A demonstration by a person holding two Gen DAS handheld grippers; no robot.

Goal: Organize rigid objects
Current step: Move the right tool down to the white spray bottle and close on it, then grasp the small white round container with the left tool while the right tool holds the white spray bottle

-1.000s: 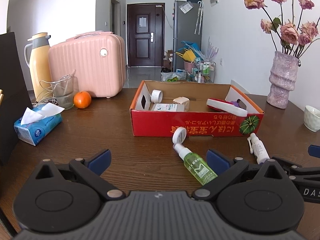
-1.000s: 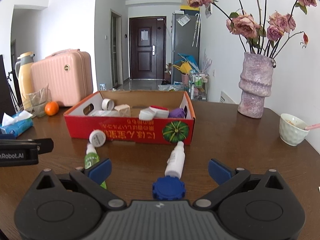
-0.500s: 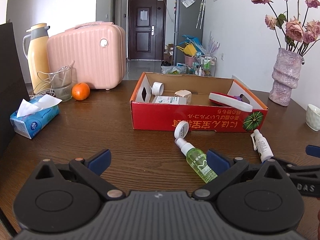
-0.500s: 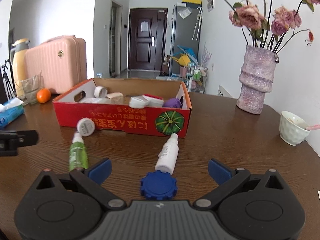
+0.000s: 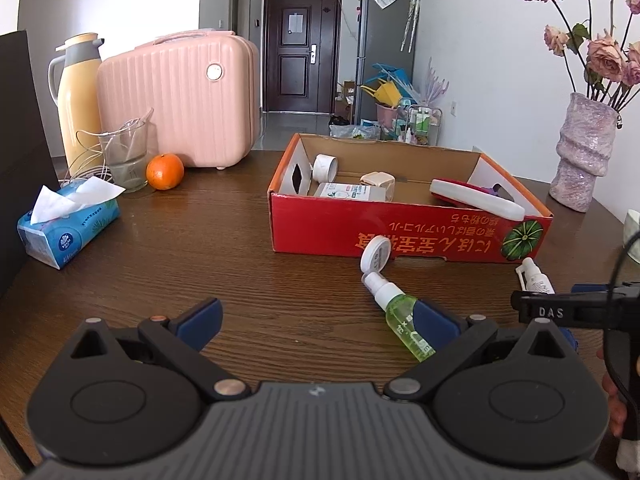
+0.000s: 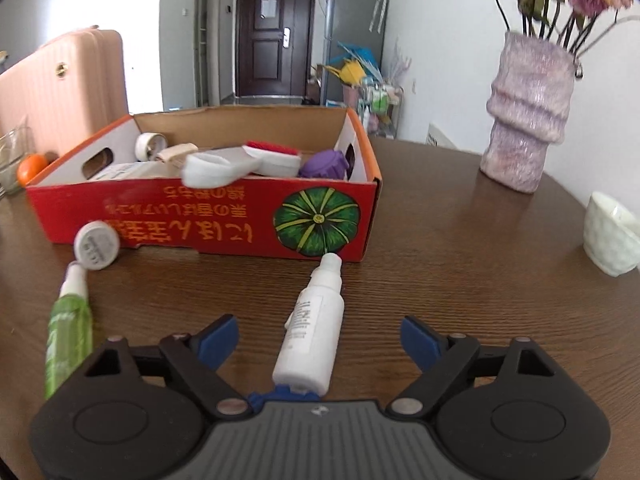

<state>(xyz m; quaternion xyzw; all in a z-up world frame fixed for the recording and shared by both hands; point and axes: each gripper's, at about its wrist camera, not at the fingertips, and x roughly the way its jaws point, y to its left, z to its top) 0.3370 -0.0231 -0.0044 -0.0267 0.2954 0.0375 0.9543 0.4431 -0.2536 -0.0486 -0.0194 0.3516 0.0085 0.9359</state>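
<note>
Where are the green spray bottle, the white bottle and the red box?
green spray bottle [image 5: 405, 321], left wrist view, on its green body.
white bottle [image 6: 312, 336], right wrist view, on its label.
red box [image 6: 192, 220], right wrist view, on its printed front wall.

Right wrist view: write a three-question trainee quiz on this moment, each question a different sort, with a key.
1. True or false: the right tool is shut on the white bottle.
2. Which lies nearest the left tool? A the orange; B the green spray bottle; C the vase.
3. Fill in: the white round cap leans against the red ____.

Key
1. False: its jaws are wide open, with the bottle lying between them.
2. B
3. box
</note>
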